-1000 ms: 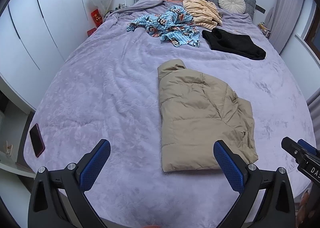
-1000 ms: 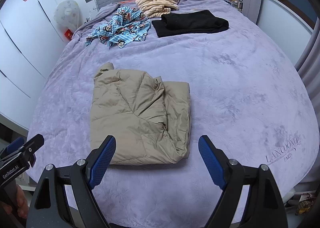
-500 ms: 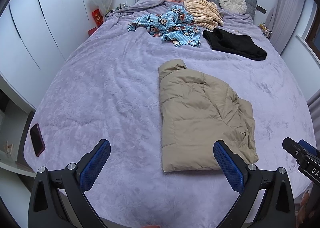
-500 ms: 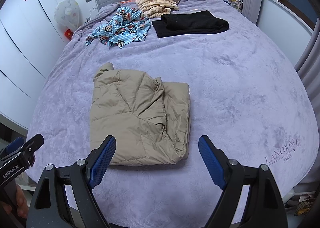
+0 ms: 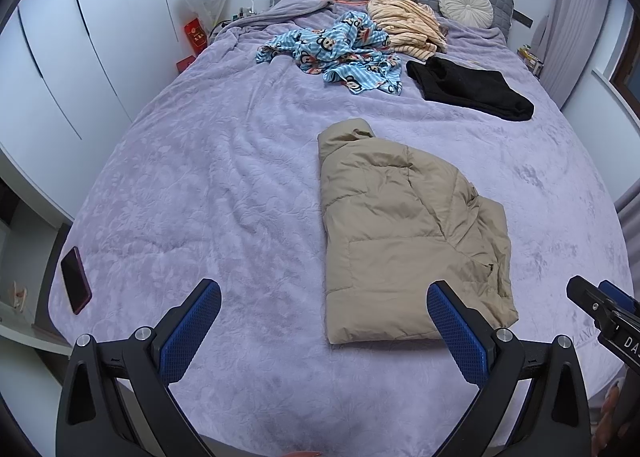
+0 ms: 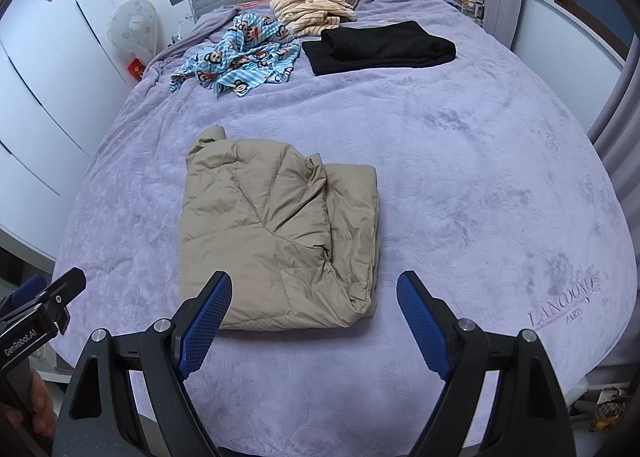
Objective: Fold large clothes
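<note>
**Ana:** Both claws hang over the foot of the bed, gripping nothing. The left claw has its blue pads spread wide, and the right claw is spread just as wide.

**Ben:** Where is the garment?

**Ana:** A tan puffer jacket lies on the purple blanket, just ahead of the claws and touching neither. It is folded into a rough rectangle with the collar at the far end. The right side is bunched and layered, not flush.

**Ben:** So how far along is the folding?

**Ana:** I judge the jacket nearly done; one more fold or some tidying of that bunched edge may remain. Near the headboard, a black garment looks already folded flat. A blue cartoon-print piece and a cream striped piece lie crumpled beside it, so I would say those are left.

**Ben:** Any writing?

**Ana:** The blanket's near right corner is stitched "LANCOONE PARIS". In the right view, the left tool's body reads "GenRobot.AI". In the left view, the right tool shows only "DA", cut off at the edge. A dark phone rests at the blanket's left edge. Red packets by the wall carry marks too small to read.
</note>
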`<action>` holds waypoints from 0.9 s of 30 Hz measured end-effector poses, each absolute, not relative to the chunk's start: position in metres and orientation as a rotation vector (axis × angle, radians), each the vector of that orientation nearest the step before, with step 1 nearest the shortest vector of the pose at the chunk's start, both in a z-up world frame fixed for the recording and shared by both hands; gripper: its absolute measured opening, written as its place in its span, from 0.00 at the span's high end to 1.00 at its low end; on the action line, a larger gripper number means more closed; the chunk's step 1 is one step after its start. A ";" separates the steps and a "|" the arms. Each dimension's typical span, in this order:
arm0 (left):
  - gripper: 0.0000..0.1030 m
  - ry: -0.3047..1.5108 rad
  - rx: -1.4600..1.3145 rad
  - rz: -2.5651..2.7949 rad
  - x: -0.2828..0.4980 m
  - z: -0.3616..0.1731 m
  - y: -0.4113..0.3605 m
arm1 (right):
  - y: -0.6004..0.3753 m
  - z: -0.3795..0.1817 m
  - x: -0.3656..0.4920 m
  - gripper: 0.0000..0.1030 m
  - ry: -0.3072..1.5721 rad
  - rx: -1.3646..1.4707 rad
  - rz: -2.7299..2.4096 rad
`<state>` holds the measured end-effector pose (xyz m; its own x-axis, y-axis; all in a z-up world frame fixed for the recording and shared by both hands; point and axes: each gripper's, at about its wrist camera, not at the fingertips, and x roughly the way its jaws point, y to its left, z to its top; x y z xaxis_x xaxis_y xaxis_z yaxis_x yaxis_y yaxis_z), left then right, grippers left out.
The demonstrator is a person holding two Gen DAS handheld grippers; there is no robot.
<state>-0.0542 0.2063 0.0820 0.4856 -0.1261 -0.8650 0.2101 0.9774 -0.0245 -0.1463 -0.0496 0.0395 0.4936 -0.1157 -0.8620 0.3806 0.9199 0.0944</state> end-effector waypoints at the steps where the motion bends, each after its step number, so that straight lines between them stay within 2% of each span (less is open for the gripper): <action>1: 0.00 1.043 0.089 -0.205 -0.054 0.082 0.206 | -0.050 0.040 -0.146 0.16 1.013 0.288 -0.307; 27: 0.00 1.036 0.081 -0.196 -0.057 0.084 0.213 | -0.050 0.040 -0.147 0.16 1.011 0.289 -0.305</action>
<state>-0.0571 0.2133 0.0836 0.4939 -0.1234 -0.8607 0.1997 0.9795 -0.0258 -0.1469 -0.0503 0.0400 0.4959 -0.1154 -0.8607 0.3792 0.9204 0.0950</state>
